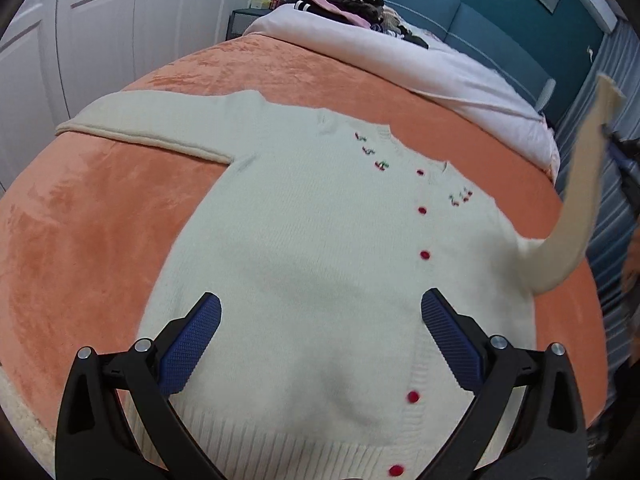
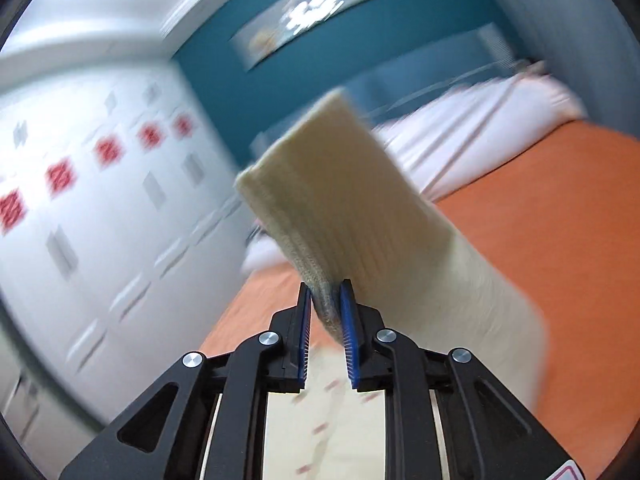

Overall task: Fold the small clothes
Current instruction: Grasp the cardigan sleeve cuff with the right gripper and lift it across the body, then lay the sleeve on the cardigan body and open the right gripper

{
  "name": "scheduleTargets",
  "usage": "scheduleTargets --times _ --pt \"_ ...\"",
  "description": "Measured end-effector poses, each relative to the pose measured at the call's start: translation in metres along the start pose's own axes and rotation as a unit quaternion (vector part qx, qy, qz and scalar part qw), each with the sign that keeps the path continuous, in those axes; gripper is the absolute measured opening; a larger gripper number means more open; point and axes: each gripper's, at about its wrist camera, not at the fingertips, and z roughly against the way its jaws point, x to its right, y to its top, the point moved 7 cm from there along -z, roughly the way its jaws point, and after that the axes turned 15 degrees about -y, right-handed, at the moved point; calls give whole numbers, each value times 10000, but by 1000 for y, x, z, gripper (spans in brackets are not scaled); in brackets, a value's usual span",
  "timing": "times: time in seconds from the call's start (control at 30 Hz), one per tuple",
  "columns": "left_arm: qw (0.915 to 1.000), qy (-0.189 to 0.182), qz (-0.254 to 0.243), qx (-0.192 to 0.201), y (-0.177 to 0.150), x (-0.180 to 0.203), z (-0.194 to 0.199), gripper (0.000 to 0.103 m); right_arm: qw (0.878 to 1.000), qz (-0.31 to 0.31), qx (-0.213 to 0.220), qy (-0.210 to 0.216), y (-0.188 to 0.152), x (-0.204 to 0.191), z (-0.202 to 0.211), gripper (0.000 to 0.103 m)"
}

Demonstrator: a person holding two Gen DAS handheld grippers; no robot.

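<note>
Two grippers on my rig and they're doing very different things right now. My right gripper (image 2: 325,292) has its blue pads pinched together on the ribbed cuff of the cream cardigan's sleeve (image 2: 340,200), which stands up through the middle of the right wrist view and looks lifted clear of the bed. From the left wrist view that same sleeve (image 1: 580,184) rises off the cardigan's shoulder toward the upper right of the frame.

My left gripper (image 1: 320,304) sits at the bottom center with its jaws spread wide and nothing between them, above the lower front of the cardigan (image 1: 320,240). The cardigan lies flat, front up, on the orange blanket (image 1: 80,240), red buttons (image 1: 425,255) running down right of center. Its other sleeve (image 1: 160,120) is stretched out flat toward the upper left. A pile of dark clothes (image 1: 344,0) is at the top, well apart.
</note>
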Motion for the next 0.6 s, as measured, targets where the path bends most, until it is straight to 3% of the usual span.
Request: scheduleTargets --times 0.1,0.2,0.27,0.33,0.4,0.5,0.57,0.6 --pt "9990 -347 250 108 26 1 -15 98 9908 658 -1149 263 -95 -60 -65 23" --pt "9977 -557 392 3 49 -3 -49 98 9819 757 -1733 63 -164 -53 -79 23" --pt "9965 -663 495 -109 62 -8 -79 98 9821 453 -1806 -279 -180 -17 -68 29" --pt "9952 -656 701 -195 72 -16 -106 98 9823 -183 -1770 -581 -182 31 -51 48" --pt "9911 -815 1024 -262 82 -21 -138 98 9784 -782 -1709 -858 -185 71 -48 56" --pt "9783 -895 1798 -506 83 -36 -181 98 9657 -1727 -1673 -975 -180 123 -51 56" --pt "9762 -803 1982 -373 83 -40 -192 97 9575 -2229 -1541 -988 -168 153 -57 56" --pt "9787 -785 1879 -263 87 -36 -193 85 9546 -2362 -1519 -989 -167 160 -58 56"
